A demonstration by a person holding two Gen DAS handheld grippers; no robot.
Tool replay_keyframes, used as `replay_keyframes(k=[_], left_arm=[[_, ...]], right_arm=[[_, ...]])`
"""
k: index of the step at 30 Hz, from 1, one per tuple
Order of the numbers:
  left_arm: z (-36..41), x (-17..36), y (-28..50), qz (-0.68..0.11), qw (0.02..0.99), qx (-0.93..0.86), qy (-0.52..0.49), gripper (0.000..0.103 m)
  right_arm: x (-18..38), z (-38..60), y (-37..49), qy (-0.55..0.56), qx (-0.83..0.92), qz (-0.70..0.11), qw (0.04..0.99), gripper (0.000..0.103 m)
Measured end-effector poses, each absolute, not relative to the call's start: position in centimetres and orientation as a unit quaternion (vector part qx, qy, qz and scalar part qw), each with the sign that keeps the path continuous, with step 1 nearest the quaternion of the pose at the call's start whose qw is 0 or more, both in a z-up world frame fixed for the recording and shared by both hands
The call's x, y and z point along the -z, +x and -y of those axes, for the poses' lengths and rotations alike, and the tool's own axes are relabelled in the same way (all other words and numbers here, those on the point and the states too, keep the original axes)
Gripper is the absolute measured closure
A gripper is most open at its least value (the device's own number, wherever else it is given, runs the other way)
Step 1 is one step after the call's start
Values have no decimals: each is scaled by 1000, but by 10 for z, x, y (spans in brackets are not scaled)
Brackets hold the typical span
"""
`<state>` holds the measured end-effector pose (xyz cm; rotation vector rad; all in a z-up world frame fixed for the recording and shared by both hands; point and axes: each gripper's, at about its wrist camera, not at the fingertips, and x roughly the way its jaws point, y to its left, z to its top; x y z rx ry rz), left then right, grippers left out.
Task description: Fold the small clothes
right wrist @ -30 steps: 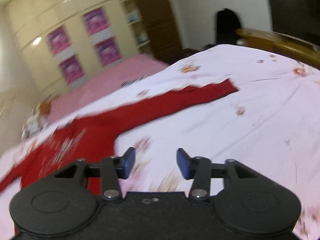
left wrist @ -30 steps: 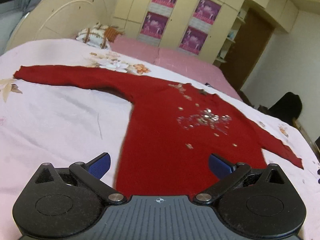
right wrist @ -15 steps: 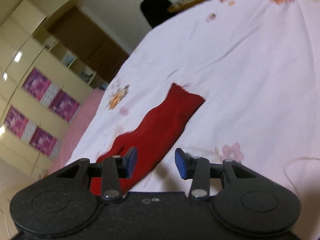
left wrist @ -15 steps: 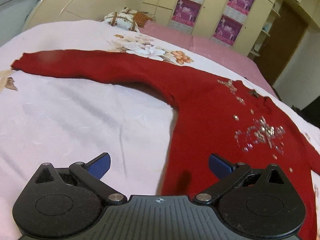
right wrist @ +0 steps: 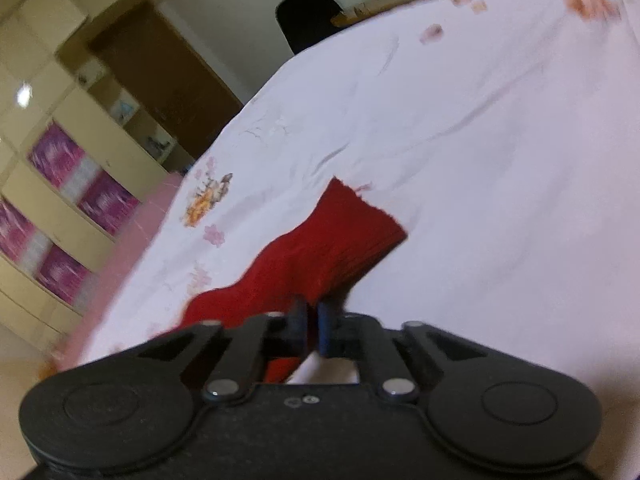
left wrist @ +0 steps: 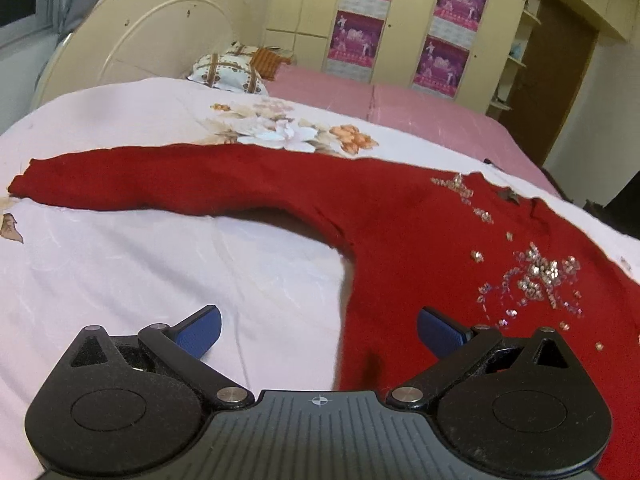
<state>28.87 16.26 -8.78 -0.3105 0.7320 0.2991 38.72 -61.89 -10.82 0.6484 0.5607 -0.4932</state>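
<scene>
1. On the bed (left wrist: 120,264), spread flat over a pale floral sheet, lies a red sweater (left wrist: 400,240); its chest carries a cluster of silver sequins (left wrist: 536,276).
2. One sleeve (left wrist: 140,180) runs out straight toward the left of the left wrist view, its cuff resting on the sheet; the body fills the right of that view.
3. The other sleeve (right wrist: 320,256) appears in the right wrist view, rumpled, with its cuff end lying on the sheet.
4. The right gripper (right wrist: 313,326) has just been closing: its blue fingers (right wrist: 325,330) stand nearly together, pinching the near edge of that sleeve.
5. The left gripper (left wrist: 318,328) hangs above the lower side edge of the sweater's body with its fingers (left wrist: 200,332) spread wide; one pad is over the sheet, the other over the red knit, and neither presses on anything.
6. Beyond the sweater: a patterned pillow (left wrist: 228,70) and a rounded cream headboard (left wrist: 160,40) at the head of the bed, and a pink cover (left wrist: 400,104) beside them.
7. Behind these stands a cream wardrobe (left wrist: 408,20) bearing purple posters (left wrist: 362,38), next to a brown door (left wrist: 556,92).
</scene>
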Motion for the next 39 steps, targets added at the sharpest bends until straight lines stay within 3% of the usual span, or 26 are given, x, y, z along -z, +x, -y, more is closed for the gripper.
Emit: replay_keyframes(k=[5, 7, 15, 21, 23, 24, 25, 26, 27, 32, 37, 38, 39], left_arm=[[-185, 77, 302, -358, 908, -163, -145, 0], [-193, 71, 304, -350, 909, -164, -158, 0], [-197, 64, 304, -348, 911, -136, -175, 0], [-182, 59, 314, -336, 918, -87, -191, 1], [-172, 59, 323, -333, 921, -66, -192, 5], [-165, 59, 329, -331, 922, -54, -194, 19], [-158, 60, 336, -334, 920, -41, -199, 23], [-151, 63, 344, -338, 917, -26, -209, 24], [-142, 66, 353, -338, 915, -8, -221, 24], [-102, 90, 404, -355, 885, 64, -295, 23], [-63, 113, 451, -409, 866, 50, -283, 24], [-57, 115, 457, -409, 870, 48, -272, 33], [-50, 116, 463, -411, 874, 46, -256, 58]], right_arm=[[63, 511, 415, 46, 198, -276, 939, 99], [52, 450, 422, -8, 129, -268, 955, 99], [68, 209, 434, -44, -126, -300, 945, 99], [105, 114, 434, -98, -211, -324, 917, 96], [108, 104, 430, -128, -208, -305, 921, 87], [105, 104, 428, -136, -206, -299, 922, 78], [99, 108, 425, -129, -209, -292, 924, 70], [95, 118, 418, -115, -210, -278, 930, 55], [91, 127, 412, -101, -208, -267, 935, 52], [82, 199, 387, -22, -168, -287, 943, 53], [84, 263, 375, 76, -118, -303, 942, 53], [87, 275, 374, 102, -111, -305, 941, 53], [89, 289, 373, 132, -105, -307, 937, 53]])
